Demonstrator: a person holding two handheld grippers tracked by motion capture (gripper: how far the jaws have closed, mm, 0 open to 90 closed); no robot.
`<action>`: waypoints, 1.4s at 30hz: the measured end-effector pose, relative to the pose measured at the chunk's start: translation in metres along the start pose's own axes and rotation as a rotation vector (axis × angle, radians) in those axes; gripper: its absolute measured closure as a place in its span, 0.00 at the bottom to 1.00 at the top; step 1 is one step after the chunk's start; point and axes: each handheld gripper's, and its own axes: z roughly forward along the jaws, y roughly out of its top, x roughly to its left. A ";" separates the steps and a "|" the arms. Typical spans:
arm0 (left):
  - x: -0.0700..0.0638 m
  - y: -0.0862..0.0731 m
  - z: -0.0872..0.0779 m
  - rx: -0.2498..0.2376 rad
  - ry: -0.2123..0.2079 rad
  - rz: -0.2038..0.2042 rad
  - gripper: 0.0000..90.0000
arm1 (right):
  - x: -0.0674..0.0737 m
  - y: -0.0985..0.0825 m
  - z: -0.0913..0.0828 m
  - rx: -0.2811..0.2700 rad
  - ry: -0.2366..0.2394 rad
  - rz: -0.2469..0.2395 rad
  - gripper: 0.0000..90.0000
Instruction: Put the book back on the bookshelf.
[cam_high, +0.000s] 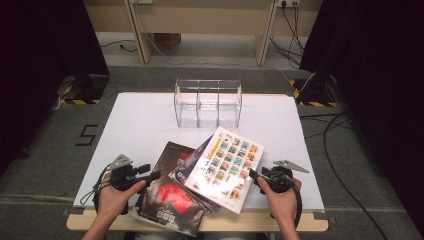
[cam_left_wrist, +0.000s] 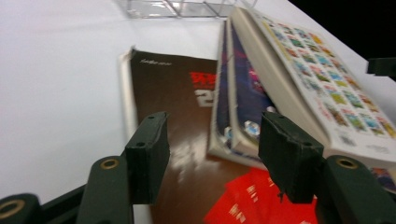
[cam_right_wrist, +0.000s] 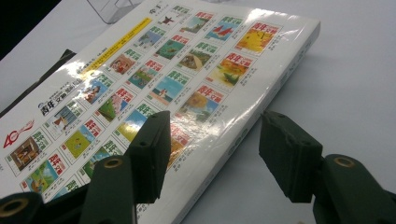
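A loose pile of magazines lies on the white table (cam_high: 145, 120) near its front edge. The top one is a white magazine (cam_high: 226, 161) (cam_right_wrist: 177, 74) (cam_left_wrist: 322, 88) covered with small colourful cover pictures. Under it lie a blue one (cam_high: 192, 165) (cam_left_wrist: 247, 98) and, lowest, a dark brown magazine with red print (cam_high: 170, 192) (cam_left_wrist: 182, 116). My left gripper (cam_high: 154, 175) (cam_left_wrist: 212, 149) stands open just left of the pile, over the brown cover. My right gripper (cam_high: 253, 175) (cam_right_wrist: 212, 149) is open at the white magazine's right edge, and that edge runs between its jaws.
A clear plastic organiser (cam_high: 208, 102) (cam_left_wrist: 177, 7) with three compartments stands at the back middle of the table. The brown magazine's lower corner overhangs the front edge. Black cables (cam_high: 340, 150) run over the grey floor to the right, and wooden furniture legs (cam_high: 139, 30) stand behind.
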 end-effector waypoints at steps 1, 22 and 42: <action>0.000 0.000 0.000 0.000 0.000 0.000 0.47 | 0.000 0.000 0.000 0.000 0.000 0.000 0.49; -0.055 0.045 0.091 0.217 -0.154 0.057 0.50 | 0.008 0.003 0.015 0.103 0.031 0.041 0.47; -0.061 0.042 0.125 0.291 -0.100 -0.041 0.53 | 0.008 0.002 0.018 0.140 0.020 0.030 0.44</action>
